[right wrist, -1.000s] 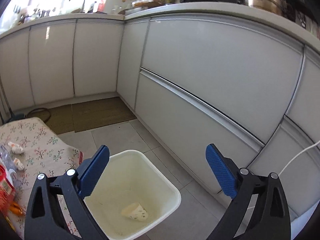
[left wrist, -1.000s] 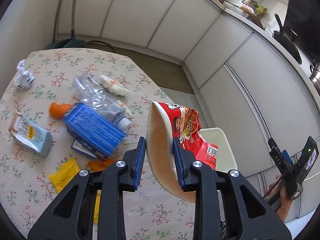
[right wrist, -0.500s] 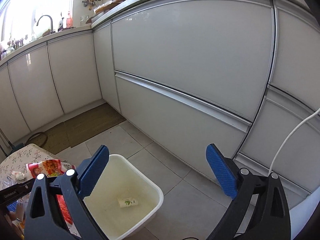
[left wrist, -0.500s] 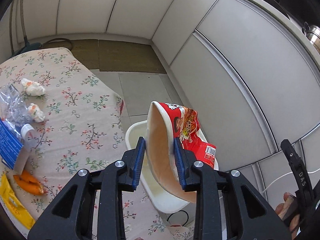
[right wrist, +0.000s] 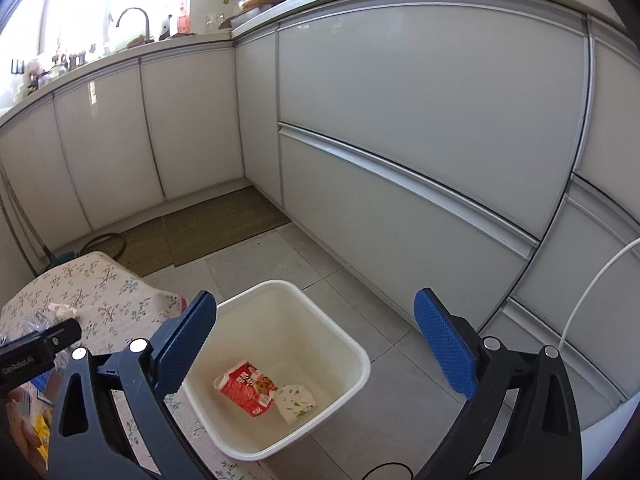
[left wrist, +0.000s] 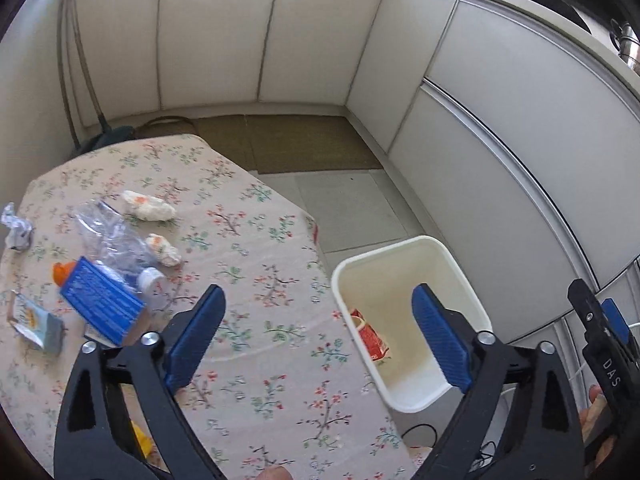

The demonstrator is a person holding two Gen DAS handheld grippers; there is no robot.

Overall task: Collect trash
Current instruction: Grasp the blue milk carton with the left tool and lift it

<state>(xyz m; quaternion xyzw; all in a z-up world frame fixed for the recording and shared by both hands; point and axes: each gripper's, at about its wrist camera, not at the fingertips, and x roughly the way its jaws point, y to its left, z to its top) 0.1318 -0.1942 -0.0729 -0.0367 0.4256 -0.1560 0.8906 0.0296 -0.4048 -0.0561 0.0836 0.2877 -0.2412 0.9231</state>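
Note:
A white bin point(left wrist: 448, 256) stands on the floor beside the table; it also shows in the right wrist view point(right wrist: 344, 340). A red noodle cup point(right wrist: 248, 388) lies inside it, partly visible in the left wrist view point(left wrist: 370, 334), next to a crumpled white paper cup point(right wrist: 296, 398). My left gripper point(left wrist: 320, 336) is open and empty above the table edge and the bin. My right gripper point(right wrist: 316, 348) is open and empty above the bin. Trash remains on the floral table point(left wrist: 256, 280): a blue box point(left wrist: 100, 300), a crushed clear bottle point(left wrist: 116, 240), two crumpled tissues point(left wrist: 148, 206), a small carton point(left wrist: 36, 322).
White kitchen cabinets point(right wrist: 400, 120) run along the floor behind the bin. A brown mat point(left wrist: 288, 140) lies on the tiled floor. A foil wad point(left wrist: 16, 228) and a yellow wrapper point(left wrist: 142, 444) lie on the table. A white cable point(right wrist: 592, 280) hangs at the right.
My left gripper opened and let go of the red noodle cup, which now lies in the bin. The left view swung back toward the table. The right gripper stayed open.

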